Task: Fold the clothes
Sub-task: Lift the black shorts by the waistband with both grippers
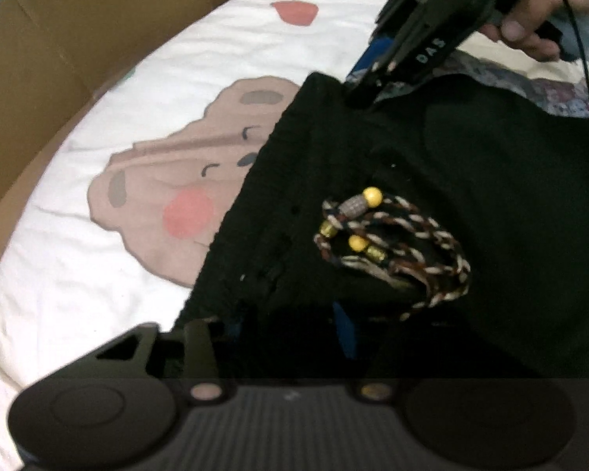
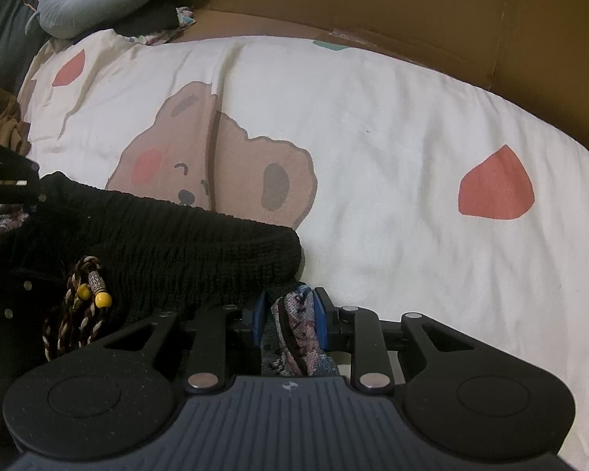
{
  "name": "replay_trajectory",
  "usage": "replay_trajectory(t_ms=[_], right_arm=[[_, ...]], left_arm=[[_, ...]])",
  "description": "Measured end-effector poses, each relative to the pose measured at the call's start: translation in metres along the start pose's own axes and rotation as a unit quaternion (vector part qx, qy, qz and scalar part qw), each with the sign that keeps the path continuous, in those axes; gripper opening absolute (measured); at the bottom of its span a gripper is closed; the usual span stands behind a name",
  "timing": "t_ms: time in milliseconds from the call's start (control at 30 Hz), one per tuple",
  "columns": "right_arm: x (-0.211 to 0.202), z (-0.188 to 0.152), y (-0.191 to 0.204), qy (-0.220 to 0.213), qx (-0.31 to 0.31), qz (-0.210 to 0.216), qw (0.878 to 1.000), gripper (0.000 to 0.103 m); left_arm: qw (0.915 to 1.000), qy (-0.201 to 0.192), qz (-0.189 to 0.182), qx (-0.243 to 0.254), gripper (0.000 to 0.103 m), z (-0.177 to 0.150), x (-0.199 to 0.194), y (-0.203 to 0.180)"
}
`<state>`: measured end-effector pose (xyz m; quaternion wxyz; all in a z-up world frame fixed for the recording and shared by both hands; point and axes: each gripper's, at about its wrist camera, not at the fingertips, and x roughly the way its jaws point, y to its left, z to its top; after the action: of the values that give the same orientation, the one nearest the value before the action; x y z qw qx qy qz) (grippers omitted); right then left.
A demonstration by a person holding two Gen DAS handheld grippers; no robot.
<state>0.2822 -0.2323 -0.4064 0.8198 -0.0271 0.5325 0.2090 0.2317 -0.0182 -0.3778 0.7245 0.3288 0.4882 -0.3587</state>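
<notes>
my right tool (image 2: 288, 316) pinched tight on the patterned lining at the black garment (image 2: 169, 235) hem, low over the bed | left tool (image 1: 286, 337) buried under the cloth, can't tell its grip | garment bunched on bear sheet (image 2: 392, 125) | open sheet to the right, cardboard wall (image 2: 412, 8) behind

garment (image 2: 184, 243) on the bedsheet (image 2: 392, 125) — cardboard wall (image 2: 412, 8) behind it

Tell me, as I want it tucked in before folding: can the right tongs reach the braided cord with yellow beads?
Probably not yet: the right tongs are shut on patterned woven fabric. The braided cord lies uncovered on the black knitted garment beside them.
</notes>
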Motion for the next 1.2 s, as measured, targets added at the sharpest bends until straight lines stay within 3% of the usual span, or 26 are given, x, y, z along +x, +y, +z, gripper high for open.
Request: replay_trajectory(t_ms=[33, 200, 367, 433, 600, 900, 1067, 1200], right_arm=[[0.000, 0.000, 0.000, 0.000, 0.000, 0.000, 1.000, 0.026], [-0.002, 0.001, 0.005, 0.002, -0.003, -0.009, 1.000, 0.024], [-0.003, 0.002, 0.004, 0.003, 0.001, -0.009, 1.000, 0.024], [-0.003, 0.002, 0.003, 0.003, 0.004, -0.008, 1.000, 0.024], [-0.006, 0.002, -0.003, -0.001, 0.023, 0.006, 1.000, 0.024], [-0.029, 0.006, -0.015, -0.034, 0.053, 0.043, 0.997, 0.025], [-0.035, 0.012, -0.025, -0.049, 0.070, 0.049, 0.995, 0.025], [-0.027, 0.014, -0.028, -0.032, 0.065, 0.052, 0.996, 0.026]], left_arm=[[1.0000, -0.006, 0.004, 0.003, 0.020, -0.002, -0.004, -0.002], [0.9990, -0.037, 0.024, 0.003, 0.018, -0.006, -0.023, -0.007], [0.9975, -0.049, 0.024, -0.045, 0.020, -0.002, -0.029, 0.014], [0.9969, -0.041, 0.037, -0.057, 0.039, -0.001, -0.025, 0.018], [0.9937, -0.046, 0.056, -0.085, 0.060, -0.005, -0.029, 0.024], [0.9695, -0.084, 0.067, -0.220, 0.060, -0.041, -0.056, 0.043], [0.9531, -0.075, 0.095, -0.277, 0.059, -0.070, -0.066, 0.062], [0.9384, -0.065, 0.094, -0.326, 0.059, -0.098, -0.067, 0.074]])
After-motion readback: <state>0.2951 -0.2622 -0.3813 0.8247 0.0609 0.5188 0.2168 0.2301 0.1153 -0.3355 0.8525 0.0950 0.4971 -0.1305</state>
